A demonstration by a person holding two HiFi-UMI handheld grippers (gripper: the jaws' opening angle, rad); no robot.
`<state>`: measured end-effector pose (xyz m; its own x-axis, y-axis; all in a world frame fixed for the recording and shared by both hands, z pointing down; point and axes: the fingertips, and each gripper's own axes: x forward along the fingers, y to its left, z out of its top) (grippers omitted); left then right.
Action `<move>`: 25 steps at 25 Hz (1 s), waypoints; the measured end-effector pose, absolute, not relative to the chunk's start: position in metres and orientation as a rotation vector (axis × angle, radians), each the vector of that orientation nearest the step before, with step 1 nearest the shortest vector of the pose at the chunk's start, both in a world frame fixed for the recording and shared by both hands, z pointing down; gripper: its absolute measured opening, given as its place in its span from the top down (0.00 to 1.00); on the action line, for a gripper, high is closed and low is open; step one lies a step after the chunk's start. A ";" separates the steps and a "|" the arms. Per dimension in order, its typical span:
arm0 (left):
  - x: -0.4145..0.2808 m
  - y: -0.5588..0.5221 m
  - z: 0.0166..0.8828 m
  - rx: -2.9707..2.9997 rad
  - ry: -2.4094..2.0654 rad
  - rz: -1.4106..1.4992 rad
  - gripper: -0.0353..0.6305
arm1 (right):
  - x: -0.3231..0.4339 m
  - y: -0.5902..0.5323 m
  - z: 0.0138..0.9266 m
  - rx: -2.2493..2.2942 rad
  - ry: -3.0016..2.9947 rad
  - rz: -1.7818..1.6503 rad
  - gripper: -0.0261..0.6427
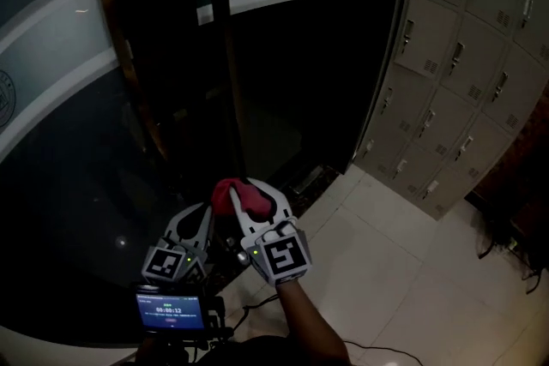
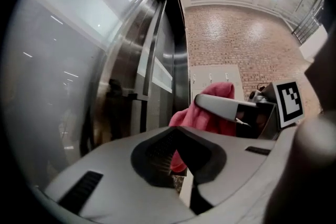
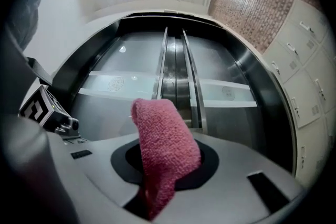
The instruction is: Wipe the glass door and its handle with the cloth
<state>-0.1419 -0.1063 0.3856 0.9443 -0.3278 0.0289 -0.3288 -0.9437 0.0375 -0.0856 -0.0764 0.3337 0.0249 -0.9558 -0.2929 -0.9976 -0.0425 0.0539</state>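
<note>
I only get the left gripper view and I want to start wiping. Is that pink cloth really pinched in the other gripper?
Observer: Yes. The right gripper view shows the right gripper shut on the pink cloth, which sticks up out of its jaws.
Operator: Is it pointing at the door?
Observer: Yes, at the middle of the glass door, where two upright metal bars, likely the handles, run side by side.
Operator: Is anything under my gripper?
Observer: The head view shows a small lit screen just below the left gripper.
</note>
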 end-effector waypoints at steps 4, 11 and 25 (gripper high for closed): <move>-0.048 -0.074 0.374 3.035 -0.530 -0.034 0.93 | -0.021 -0.048 0.317 -2.085 2.131 0.447 0.84; 0.063 -0.059 0.350 3.082 -0.596 -0.045 0.93 | 0.082 -0.039 0.299 -1.998 2.171 0.481 0.84; 0.128 -0.205 0.318 3.034 -0.942 -0.175 0.93 | 0.143 -0.221 0.261 -1.612 2.399 0.512 0.84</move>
<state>0.1276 -0.2054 0.3185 0.8188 -0.5621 -0.1166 -0.5665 -0.8241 -0.0053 0.1434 -0.2211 0.2615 -0.3821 -0.8523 -0.3572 -0.9239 0.3432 0.1693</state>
